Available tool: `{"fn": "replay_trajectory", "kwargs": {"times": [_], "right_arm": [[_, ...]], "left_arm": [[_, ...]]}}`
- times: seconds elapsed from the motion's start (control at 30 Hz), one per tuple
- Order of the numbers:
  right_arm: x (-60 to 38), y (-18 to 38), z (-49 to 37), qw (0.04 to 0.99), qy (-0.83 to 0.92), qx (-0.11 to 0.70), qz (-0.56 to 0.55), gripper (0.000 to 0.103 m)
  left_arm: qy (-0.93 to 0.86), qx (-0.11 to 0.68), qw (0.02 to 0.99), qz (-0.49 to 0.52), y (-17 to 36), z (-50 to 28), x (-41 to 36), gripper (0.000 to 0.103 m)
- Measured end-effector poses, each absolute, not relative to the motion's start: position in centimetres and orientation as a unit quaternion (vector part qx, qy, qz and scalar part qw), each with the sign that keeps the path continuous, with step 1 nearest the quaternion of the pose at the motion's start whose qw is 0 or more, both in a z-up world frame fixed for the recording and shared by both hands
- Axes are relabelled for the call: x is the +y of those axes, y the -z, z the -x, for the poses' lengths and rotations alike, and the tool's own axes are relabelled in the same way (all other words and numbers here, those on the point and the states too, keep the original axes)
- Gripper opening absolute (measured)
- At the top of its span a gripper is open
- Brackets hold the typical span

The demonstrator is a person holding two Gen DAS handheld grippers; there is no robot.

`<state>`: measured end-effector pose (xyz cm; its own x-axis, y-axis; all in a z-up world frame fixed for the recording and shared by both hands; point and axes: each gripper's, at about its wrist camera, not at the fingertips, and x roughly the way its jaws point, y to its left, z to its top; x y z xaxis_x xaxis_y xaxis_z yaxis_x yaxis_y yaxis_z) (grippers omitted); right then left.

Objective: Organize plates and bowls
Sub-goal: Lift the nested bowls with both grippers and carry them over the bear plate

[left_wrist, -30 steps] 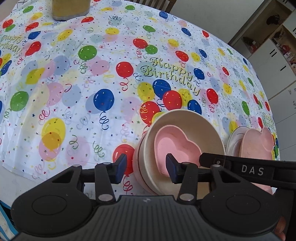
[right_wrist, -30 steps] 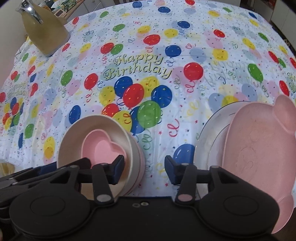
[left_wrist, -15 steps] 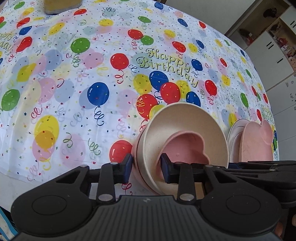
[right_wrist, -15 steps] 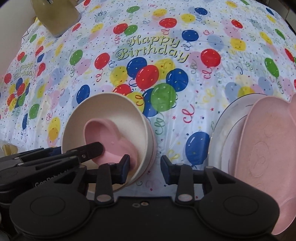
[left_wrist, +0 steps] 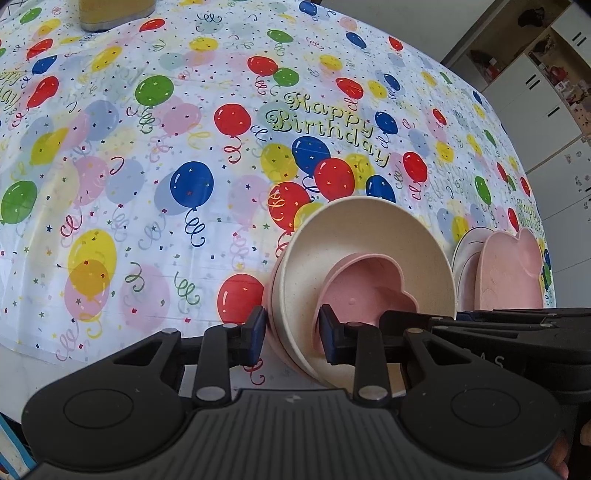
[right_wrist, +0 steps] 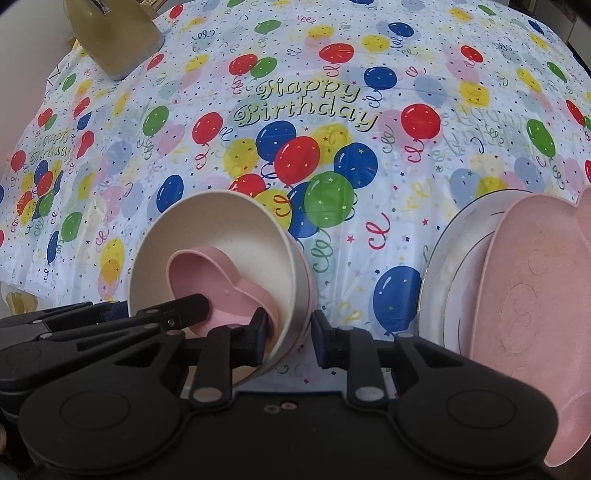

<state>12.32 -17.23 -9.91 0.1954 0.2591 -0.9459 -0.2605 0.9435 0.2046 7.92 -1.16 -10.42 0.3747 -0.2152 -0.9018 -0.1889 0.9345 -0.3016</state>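
Change: since the earlier frames both sets of jaws have been closing on the bowl stack, which is now tipped with its mouth toward the cameras where it sat flatter before.
Bowls: a cream bowl (left_wrist: 369, 258) is nested in a pink outer bowl (right_wrist: 309, 291) of which only the rim is seen; a small pink heart-shaped dish (left_wrist: 365, 288) lies inside the cream one.
Plates: a pink plate with ears (right_wrist: 535, 295) is stacked on a white plate (right_wrist: 436, 273) with a thin dark rim line.
Left gripper (left_wrist: 291, 330): narrowly parted jaws are clamped on the near left rim of the stack, one pad outside, one inside beside the heart dish.
Right gripper (right_wrist: 290, 338): narrowly parted jaws are pressed on the near right rim, one pad inside, one outside.
Position: the bowls are held at the near edge of the worktop (left_wrist: 147, 147); the plates are just to their right, apart from them.
Surface: a white tablecloth with coloured balloons and "Happy Birthday" lettering is spread over the worktop.
Room: a yellowish jug (right_wrist: 114, 33) stands at the far left corner; white cabinets (left_wrist: 535, 96) are seen beyond the right edge.
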Motion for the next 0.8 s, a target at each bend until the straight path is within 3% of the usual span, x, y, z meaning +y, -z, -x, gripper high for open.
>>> {"fn": "replay_trajectory", "kwargs": {"times": [0.4,0.8], "right_arm": [[-19.1,6.6,-11.9,0.792,-0.162,0.589,-0.008,0.023],[-25.9,3.6,-11.6,0.817,-0.122,0.562,-0.035,0.023]], "left_arm": [[0.037,0.544,0.822,0.167,6.8,-8.4,-3.0,0.030],[0.095,0.534,0.830,0.130,4.1,-10.4,-9.6,0.030]]}}
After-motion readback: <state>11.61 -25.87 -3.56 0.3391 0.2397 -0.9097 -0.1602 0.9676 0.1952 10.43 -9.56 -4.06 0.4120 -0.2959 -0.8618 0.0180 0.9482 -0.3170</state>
